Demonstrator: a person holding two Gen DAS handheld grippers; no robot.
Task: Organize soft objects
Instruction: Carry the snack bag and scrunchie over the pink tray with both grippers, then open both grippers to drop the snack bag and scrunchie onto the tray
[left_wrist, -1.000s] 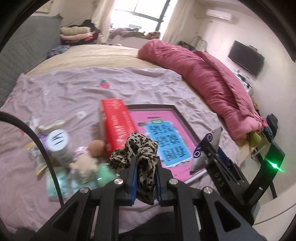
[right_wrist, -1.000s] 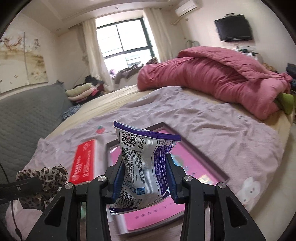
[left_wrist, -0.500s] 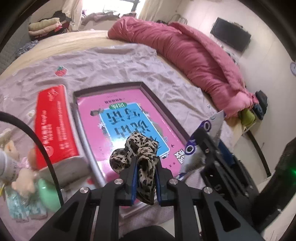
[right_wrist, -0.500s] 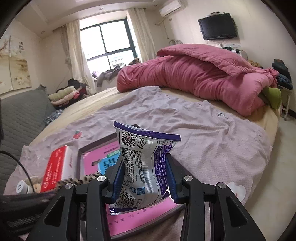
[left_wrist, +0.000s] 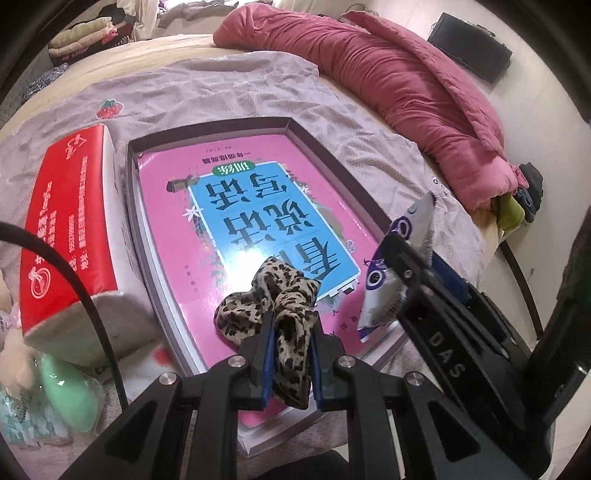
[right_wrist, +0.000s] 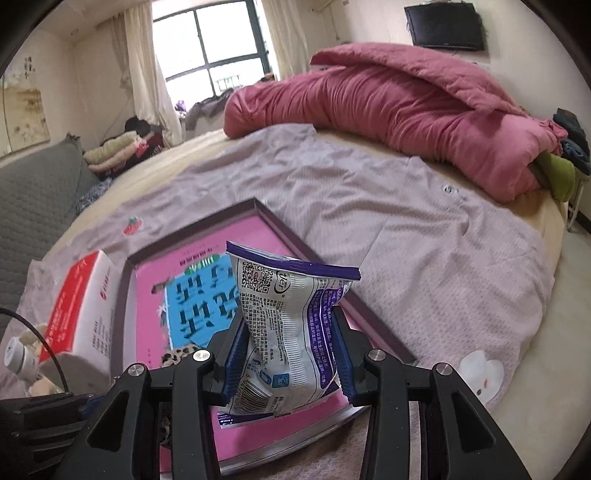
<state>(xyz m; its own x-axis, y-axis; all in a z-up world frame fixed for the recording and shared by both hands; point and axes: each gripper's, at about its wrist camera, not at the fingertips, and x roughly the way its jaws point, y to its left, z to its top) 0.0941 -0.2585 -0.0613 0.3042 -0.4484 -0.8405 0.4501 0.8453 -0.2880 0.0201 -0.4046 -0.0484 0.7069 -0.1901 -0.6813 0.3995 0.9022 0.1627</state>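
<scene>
We hold one soft thing in each gripper above the shallow dark-rimmed box (left_wrist: 334, 168), which lies on the mauve bed sheet (right_wrist: 424, 236) near the bed's near edge and has a pink book with a blue title panel (left_wrist: 258, 206) lying flat inside it.

Our left gripper (left_wrist: 291, 354) is closed narrowly on the leopard-print fabric scrunchie (left_wrist: 273, 299), pinched between the blue pads and hanging over the near end of the book. Our right gripper (right_wrist: 291, 365) clamps the crinkled white-and-purple snack packet (right_wrist: 288, 325) at its waist, over the box's near right corner.

Nothing soft lies in the box yet, so we judge the sorting barely begun: both pieces remain to be set down.

More waits to the left of the box: a red-and-white tissue pack (left_wrist: 70, 229) stands against its left wall, and beyond it, towards the sheet's near left corner, lie a mint-green pouch (left_wrist: 70, 391) and a small cream plush toy (left_wrist: 14, 354).
</scene>
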